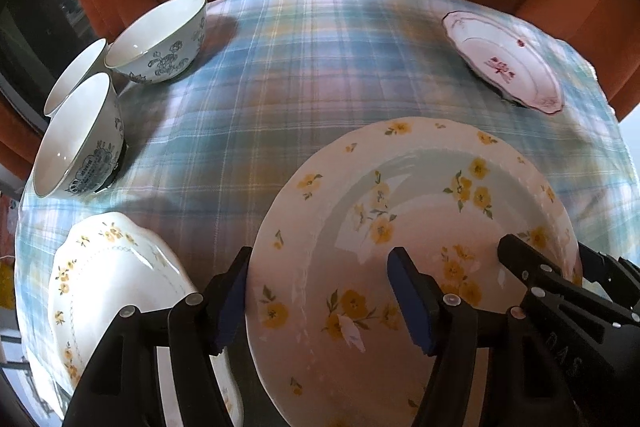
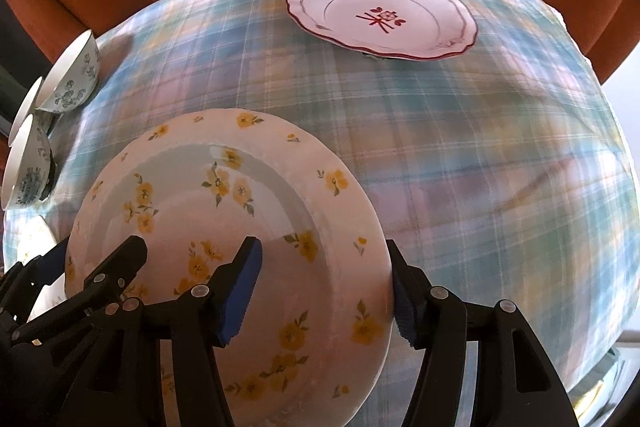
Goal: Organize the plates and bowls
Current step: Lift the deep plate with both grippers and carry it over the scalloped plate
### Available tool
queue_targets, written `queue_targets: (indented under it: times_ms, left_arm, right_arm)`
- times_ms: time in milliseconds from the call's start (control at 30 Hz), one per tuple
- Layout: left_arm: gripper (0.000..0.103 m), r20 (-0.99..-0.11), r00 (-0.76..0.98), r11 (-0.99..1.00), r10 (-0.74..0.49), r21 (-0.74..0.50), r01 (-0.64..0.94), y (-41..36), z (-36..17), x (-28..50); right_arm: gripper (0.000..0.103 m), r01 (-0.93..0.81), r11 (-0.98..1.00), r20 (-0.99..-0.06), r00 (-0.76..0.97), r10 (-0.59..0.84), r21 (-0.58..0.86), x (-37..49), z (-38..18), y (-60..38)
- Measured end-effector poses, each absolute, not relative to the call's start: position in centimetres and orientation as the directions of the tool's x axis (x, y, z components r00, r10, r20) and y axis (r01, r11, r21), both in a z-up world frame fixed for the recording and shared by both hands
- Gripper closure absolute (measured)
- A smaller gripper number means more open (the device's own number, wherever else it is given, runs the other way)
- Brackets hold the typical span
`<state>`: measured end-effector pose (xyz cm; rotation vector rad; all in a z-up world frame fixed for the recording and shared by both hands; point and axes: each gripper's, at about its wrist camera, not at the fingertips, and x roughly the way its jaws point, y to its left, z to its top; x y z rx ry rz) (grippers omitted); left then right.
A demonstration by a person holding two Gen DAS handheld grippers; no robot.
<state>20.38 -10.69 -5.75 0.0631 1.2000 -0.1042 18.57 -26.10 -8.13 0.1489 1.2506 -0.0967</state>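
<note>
– Glazed yellow-flowered plate [image 1: 420, 247] looks lifted off the plaid tablecloth [image 1: 280, 67]; left gripper [image 1: 320, 291] and right gripper [image 2: 324, 279] straddle opposite rims, wide, apparently unclamped.
– Slippery; it could drop.

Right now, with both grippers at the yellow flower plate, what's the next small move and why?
Probably close both grippers. The left gripper and right gripper each straddle an opposite rim of the yellow-flowered plate, jaws still gapped, so it isn't secured yet. Once gripped, it could go onto the matching plate beside it.
</note>
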Motion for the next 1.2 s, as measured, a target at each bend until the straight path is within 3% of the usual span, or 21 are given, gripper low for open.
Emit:
queue_targets:
  times_ms: [633,1200]
  left_arm:
    - [0.036,-0.889,0.432,0.986,-0.154,-0.111,0.123,-4.0,-1.0,16.2]
    - [0.036,-0.887,0.420,0.980,-0.190,-0.194,0.035,5.4,-2.0,13.9]
  right_arm:
    - [0.040,0.137,0.990,-0.914,0.398,-0.076,-0.022,15.0,-1.9,-20.0]
    - [0.040,0.050,0.995,-0.918,0.386,-0.096,-0.083,13.8,-1.1,-10.9]
